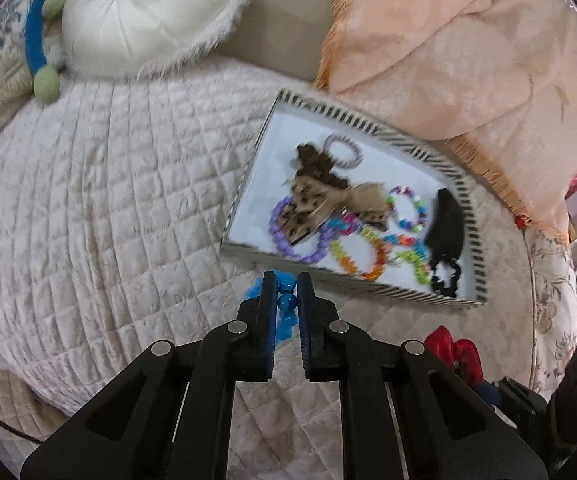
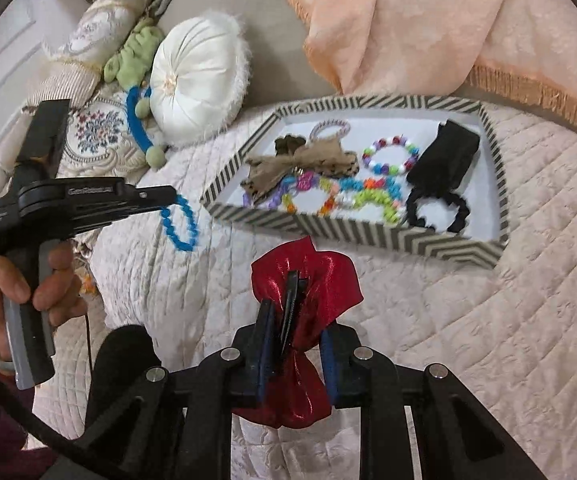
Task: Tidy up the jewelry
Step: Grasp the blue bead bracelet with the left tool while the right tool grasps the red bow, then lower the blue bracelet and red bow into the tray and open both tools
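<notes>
Tray holding bracelets, bows, scrunchie

Home bedroom: quilted bedspread, round frilled cushion, plush toy (green), peach throw.

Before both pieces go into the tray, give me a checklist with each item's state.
1. Left gripper shut on the blue bracelet: ok, beads sit between the jaws and the loop hangs free.
2. Right gripper shut on the red bow: ok.
3. Both pieces lifted off the quilt: ok for the bracelet; cannot tell for the bow.
4. Tray flat on the quilt: ok.
5. Bare tray floor left for two more pieces: ok at its left end, crowded in the middle.
6. Path from the grippers to the tray unblocked: ok.
</notes>
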Demonstrator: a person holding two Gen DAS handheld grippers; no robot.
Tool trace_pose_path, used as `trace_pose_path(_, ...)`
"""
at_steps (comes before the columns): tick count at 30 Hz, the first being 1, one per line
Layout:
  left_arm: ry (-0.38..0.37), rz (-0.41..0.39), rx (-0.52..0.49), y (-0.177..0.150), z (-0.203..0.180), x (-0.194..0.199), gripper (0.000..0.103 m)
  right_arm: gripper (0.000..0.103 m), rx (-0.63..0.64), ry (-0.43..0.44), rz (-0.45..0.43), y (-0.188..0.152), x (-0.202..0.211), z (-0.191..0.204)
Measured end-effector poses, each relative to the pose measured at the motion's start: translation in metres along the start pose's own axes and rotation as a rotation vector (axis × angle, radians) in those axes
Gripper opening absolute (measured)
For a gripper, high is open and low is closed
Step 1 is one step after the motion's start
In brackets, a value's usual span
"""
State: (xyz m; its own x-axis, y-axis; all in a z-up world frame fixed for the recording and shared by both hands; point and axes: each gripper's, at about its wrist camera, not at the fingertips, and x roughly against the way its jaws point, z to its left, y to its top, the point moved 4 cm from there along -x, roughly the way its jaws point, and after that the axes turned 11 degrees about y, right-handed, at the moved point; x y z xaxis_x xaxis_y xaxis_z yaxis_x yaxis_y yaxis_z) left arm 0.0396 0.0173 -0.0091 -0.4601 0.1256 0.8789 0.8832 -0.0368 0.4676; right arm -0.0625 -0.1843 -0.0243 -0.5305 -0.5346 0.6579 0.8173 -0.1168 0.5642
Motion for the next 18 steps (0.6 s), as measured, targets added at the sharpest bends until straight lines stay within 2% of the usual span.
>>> trace_pose_path(4, 0.006, -0.038, -0.034, 0.011, -0.011, 0.016, 0.009, 0.020, -0.004, -0.003, -0.030, 0.014, 0.010, -0.003)
trace_pose_path(9, 0.019, -0.057, -0.080, 0.026, -0.031, 0.018, 0.009, 0.020, 0.007, -0.030, -0.046, 0.035, 0.013, -0.009)
trace_pose_path(18, 0.040, -0.069, -0.160, 0.062, -0.083, -0.004, 0.009, 0.020, -0.033, -0.073, -0.064, 0.087, 0.002, -0.046)
